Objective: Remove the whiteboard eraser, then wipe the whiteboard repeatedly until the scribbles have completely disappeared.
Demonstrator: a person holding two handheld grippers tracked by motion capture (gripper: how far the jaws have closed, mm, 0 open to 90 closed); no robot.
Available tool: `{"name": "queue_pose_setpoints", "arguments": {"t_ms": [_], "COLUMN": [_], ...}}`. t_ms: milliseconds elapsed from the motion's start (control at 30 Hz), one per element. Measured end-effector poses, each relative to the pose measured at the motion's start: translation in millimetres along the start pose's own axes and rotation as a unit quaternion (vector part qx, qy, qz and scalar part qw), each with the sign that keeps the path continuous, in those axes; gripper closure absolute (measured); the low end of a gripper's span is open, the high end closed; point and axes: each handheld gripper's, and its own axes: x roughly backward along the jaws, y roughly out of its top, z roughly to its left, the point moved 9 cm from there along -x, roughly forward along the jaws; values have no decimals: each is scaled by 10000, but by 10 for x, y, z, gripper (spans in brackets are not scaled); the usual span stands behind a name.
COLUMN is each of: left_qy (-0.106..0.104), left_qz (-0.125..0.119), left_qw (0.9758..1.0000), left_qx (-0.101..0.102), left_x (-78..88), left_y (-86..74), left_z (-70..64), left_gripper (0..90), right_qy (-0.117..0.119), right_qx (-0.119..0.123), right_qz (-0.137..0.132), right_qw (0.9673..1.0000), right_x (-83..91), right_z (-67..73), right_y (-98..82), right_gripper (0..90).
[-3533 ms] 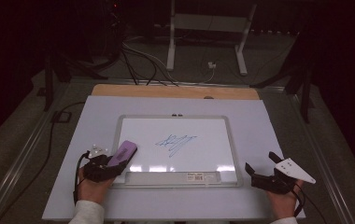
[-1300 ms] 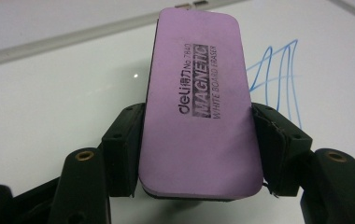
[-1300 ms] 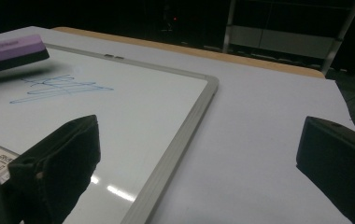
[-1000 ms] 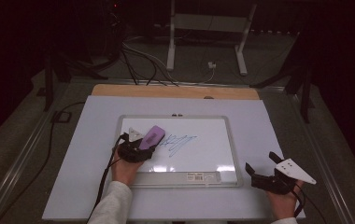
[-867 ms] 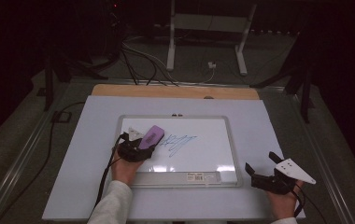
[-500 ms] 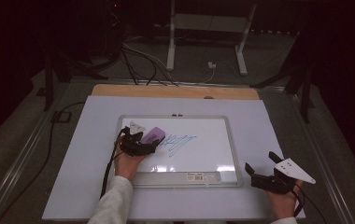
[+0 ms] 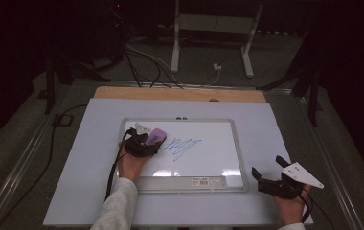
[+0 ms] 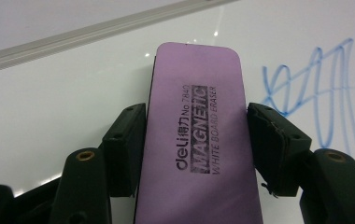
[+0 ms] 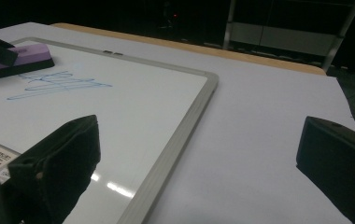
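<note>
Your left gripper has just been closing, and its two black pads now press the long sides of the purple eraser — a magnetic whiteboard eraser, by the print on its top. The eraser lies flat on the whiteboard, in the board's left part, with its far end pointing toward the top frame. The blue scribble sits just beside the eraser on the side toward the board's middle; in the left gripper view a strip of clean white separates the two, so they are near but not touching.

Your right gripper hangs over the pale table cover, off the board's near right corner — well apart from the eraser. Its jaws stand wide with nothing between them, and its own view looks across the board's grey frame toward the scribble.
</note>
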Motion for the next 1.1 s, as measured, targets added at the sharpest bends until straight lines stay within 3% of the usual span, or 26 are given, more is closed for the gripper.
{"name": "queue_pose_setpoints", "arguments": {"t_ms": [367, 667, 767, 900, 1100], "left_qy": [-2, -151, -287, -180, 461], "left_qz": [29, 49, 40, 5, 79], "left_qw": [10000, 9994, 9989, 9989, 9988], "left_qx": [-62, -305, -373, -442, -147], "left_x": [1, 0, 11, 20, 26], "left_y": [-4, -23, -49, -54, -10], "left_z": [-43, -315, -439, -453, -136], "left_gripper": [416, 417, 417, 417, 418], "right_qy": [1, 11, 15, 3, -33], "right_qx": [13, 18, 13, 5, -31], "right_qz": [17, 25, 30, 37, 26], "right_qw": [10000, 10000, 10000, 10000, 10000], "right_x": [-9, -10, -14, -1, 10], "right_z": [9, 17, 14, 5, -19], "right_y": [0, -1, -2, -9, -9], "right_gripper": [0, 0, 0, 0, 0]}}
